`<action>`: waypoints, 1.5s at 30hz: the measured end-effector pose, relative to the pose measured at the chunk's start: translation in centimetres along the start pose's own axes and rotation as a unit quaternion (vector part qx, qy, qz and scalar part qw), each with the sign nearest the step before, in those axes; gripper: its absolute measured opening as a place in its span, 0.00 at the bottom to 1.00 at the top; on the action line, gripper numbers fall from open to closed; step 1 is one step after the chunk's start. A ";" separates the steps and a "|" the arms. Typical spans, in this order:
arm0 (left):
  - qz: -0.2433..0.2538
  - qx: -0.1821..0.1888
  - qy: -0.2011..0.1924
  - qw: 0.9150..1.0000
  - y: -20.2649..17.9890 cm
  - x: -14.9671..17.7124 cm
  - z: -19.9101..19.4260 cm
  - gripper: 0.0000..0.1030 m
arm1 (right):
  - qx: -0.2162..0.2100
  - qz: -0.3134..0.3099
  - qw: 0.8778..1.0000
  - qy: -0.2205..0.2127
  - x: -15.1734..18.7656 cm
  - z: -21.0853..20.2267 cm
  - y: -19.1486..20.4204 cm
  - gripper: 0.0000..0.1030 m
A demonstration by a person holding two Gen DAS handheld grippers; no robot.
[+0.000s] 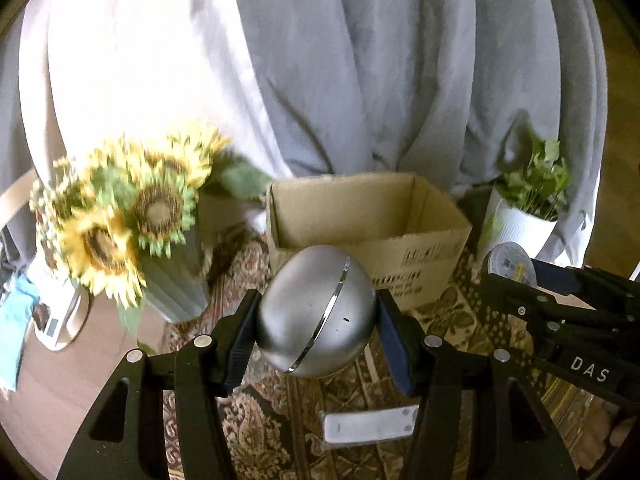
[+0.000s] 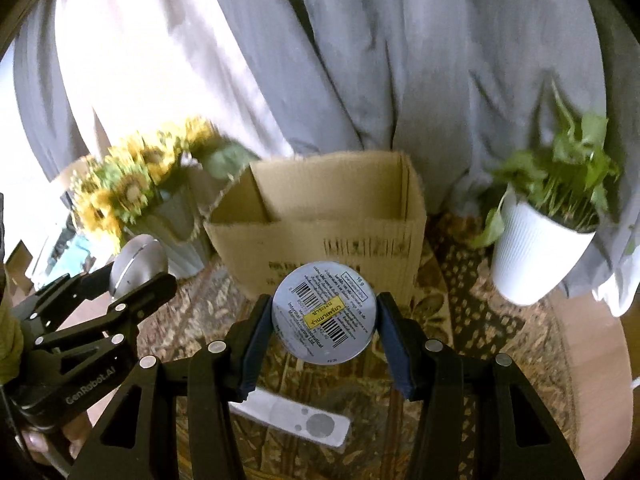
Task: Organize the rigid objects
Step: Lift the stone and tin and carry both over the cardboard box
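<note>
1. The left gripper is clamped on a silver metal ball with a bright seam around it; both pads press its sides and it is held clear of the patterned rug.
2. The right gripper is clamped on a round flat tin, held on edge so that its labelled face with barcodes and a yellow sticker faces the camera.
3. Below the right gripper a slim white remote lies flat on the rug.
4. Beyond both held things an open cardboard box stands on the rug, its flaps up and printing on its near wall.
5. To the box's left is a ribbed pale-green vase of sunflowers, blurred in both views.
6. To the box's right stands a white ribbed pot with a leafy green plant.
7. A grey curtain hangs behind everything.
8. At the left edge of the left wrist view a small white device sits on a wooden floor.
</note>
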State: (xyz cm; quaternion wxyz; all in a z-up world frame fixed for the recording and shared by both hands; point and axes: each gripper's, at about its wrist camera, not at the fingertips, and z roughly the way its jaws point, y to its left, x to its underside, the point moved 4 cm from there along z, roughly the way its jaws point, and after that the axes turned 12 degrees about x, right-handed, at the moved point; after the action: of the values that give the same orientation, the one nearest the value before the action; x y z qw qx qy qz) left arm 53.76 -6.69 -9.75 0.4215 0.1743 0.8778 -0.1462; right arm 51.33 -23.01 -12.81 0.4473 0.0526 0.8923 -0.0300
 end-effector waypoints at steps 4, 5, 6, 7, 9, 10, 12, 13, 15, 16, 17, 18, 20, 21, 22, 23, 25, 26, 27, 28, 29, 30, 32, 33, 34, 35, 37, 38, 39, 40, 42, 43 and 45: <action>0.010 0.000 -0.018 1.000 -0.4 -1.6 -0.6 0.55 | -0.002 0.001 1.000 -0.024 -1.4 -1.1 -0.2 0.51; 0.012 0.002 -0.021 1.000 -0.4 -1.9 -0.7 0.55 | -0.002 0.001 1.000 -0.029 -1.8 -1.3 -0.2 0.51; 0.014 0.002 -0.025 1.000 -0.5 -2.3 -0.8 0.55 | -0.002 0.002 0.999 -0.034 -2.1 -1.5 -0.3 0.51; 0.017 0.000 -0.029 0.999 -0.5 -2.7 -0.8 0.55 | -0.002 0.003 0.999 -0.039 -2.5 -1.7 -0.3 0.51; 0.019 -0.002 -0.036 0.999 -0.4 -3.3 -1.0 0.55 | 0.000 0.004 0.999 -0.049 -3.2 -1.9 -0.4 0.51; 0.020 -0.002 -0.039 0.999 -0.4 -3.7 -1.0 0.55 | 0.001 0.005 0.999 -0.052 -3.6 -2.0 -0.5 0.51; 0.023 -0.001 -0.042 0.999 -0.5 -4.4 -0.9 0.55 | 0.002 0.004 0.998 -0.059 -4.2 -2.1 -0.4 0.51; 0.025 -0.001 -0.045 0.999 -0.5 -4.7 -0.9 0.55 | 0.002 0.004 0.998 -0.063 -4.6 -2.1 -0.4 0.51; 0.028 0.000 -0.047 0.999 -0.5 -5.3 -0.6 0.55 | 0.003 0.004 0.998 -0.068 -5.2 -2.1 -0.5 0.51; 0.029 0.001 -0.048 0.998 -0.5 -5.7 -0.4 0.55 | 0.005 0.003 0.997 -0.071 -5.6 -2.0 -0.5 0.51; 0.030 0.002 -0.047 0.998 -0.4 -6.0 -0.1 0.55 | 0.006 0.003 0.997 -0.073 -5.9 -2.0 -0.6 0.51; 0.030 0.003 -0.046 0.998 -0.4 -6.2 0.0 0.55 | 0.007 0.003 0.997 -0.075 -6.2 -2.0 -0.6 0.51; 0.027 0.005 -0.042 0.999 -0.2 -6.7 0.6 0.55 | 0.010 0.001 0.997 -0.079 -7.0 -1.8 -0.7 0.51; 0.026 0.006 -0.041 0.999 -0.1 -6.8 0.9 0.55 | 0.011 0.001 0.997 -0.080 -7.3 -1.7 -0.8 0.51; 0.025 0.007 -0.039 0.999 0.0 -7.0 1.2 0.55 | 0.011 0.000 0.997 -0.082 -7.5 -1.5 -0.8 0.51; 0.024 0.008 -0.036 0.999 0.2 -7.2 1.6 0.55 | 0.012 -0.001 0.997 -0.082 -7.8 -1.3 -0.8 0.51; 0.021 0.011 -0.031 0.999 0.3 -7.5 2.2 0.55 | 0.014 -0.002 0.997 -0.082 -8.3 -0.9 -0.9 0.51; 0.020 0.011 -0.029 0.999 0.4 -7.6 2.4 0.55 | 0.015 -0.003 0.997 -0.081 -8.5 -0.6 -0.9 0.51; 0.018 0.012 -0.026 0.999 0.6 -7.8 2.7 0.55 | 0.015 -0.003 0.997 -0.081 -8.6 -0.4 -0.9 0.51; 0.017 0.013 -0.023 1.000 0.7 -7.9 3.1 0.55 | 0.016 -0.005 0.997 -0.079 -8.9 0.0 -0.9 0.51; 0.016 0.014 -0.020 1.000 0.8 -8.1 3.5 0.55 | 0.015 -0.005 0.997 -0.077 -9.0 0.3 -0.9 0.51; 0.016 0.014 -0.018 1.000 0.9 -8.2 3.7 0.55 | 0.015 -0.005 0.997 -0.075 -9.1 0.5 -0.9 0.51; 0.014 0.014 -0.013 1.000 1.2 -8.5 4.4 0.55 | 0.016 -0.009 0.997 -0.072 -9.4 1.1 -0.8 0.51; 0.014 0.014 -0.009 1.000 1.3 -8.6 4.8 0.55 | 0.016 -0.009 0.997 -0.070 -9.6 1.4 -0.8 0.51; 0.013 0.015 -0.006 1.000 1.4 -8.8 5.2 0.55 | 0.016 -0.010 0.998 -0.067 -9.8 1.9 -0.8 0.51; 0.013 0.016 -0.003 1.000 1.5 -8.9 5.5 0.55 | 0.017 -0.010 0.998 -0.065 -10.0 2.2 -0.7 0.51; 0.013 0.017 0.003 1.000 1.7 -9.1 6.1 0.55 | 0.016 -0.010 0.998 -0.060 -10.4 2.9 -0.7 0.51; 0.013 0.018 0.006 1.000 1.7 -9.2 6.5 0.55 | 0.017 -0.009 0.998 -0.058 -10.5 3.2 -0.7 0.51; 0.014 0.018 0.009 1.000 1.8 -9.2 6.8 0.55 | 0.018 -0.009 0.998 -0.056 -10.6 3.4 -0.8 0.51; 0.013 0.019 0.013 1.000 1.8 -9.3 7.2 0.55 | 0.018 -0.009 0.998 -0.053 -10.8 3.8 -0.8 0.51; 0.012 0.021 0.022 0.999 2.0 -9.5 7.9 0.55 | 0.018 -0.009 0.999 -0.050 -10.9 4.4 -0.8 0.51; 0.011 0.024 0.027 0.999 2.0 -9.5 8.3 0.55 | 0.018 -0.010 0.999 -0.047 -11.0 4.8 -0.8 0.51; 0.010 0.025 0.033 0.999 2.2 -9.5 9.0 0.55 | 0.019 -0.009 0.999 -0.041 -11.1 5.5 -1.0 0.51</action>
State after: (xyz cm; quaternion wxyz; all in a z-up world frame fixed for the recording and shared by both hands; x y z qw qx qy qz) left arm 66.48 -10.14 -7.86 0.3894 0.1986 0.8854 -0.1580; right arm 62.17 -25.29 -7.18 0.4819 0.0514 0.8731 -0.0530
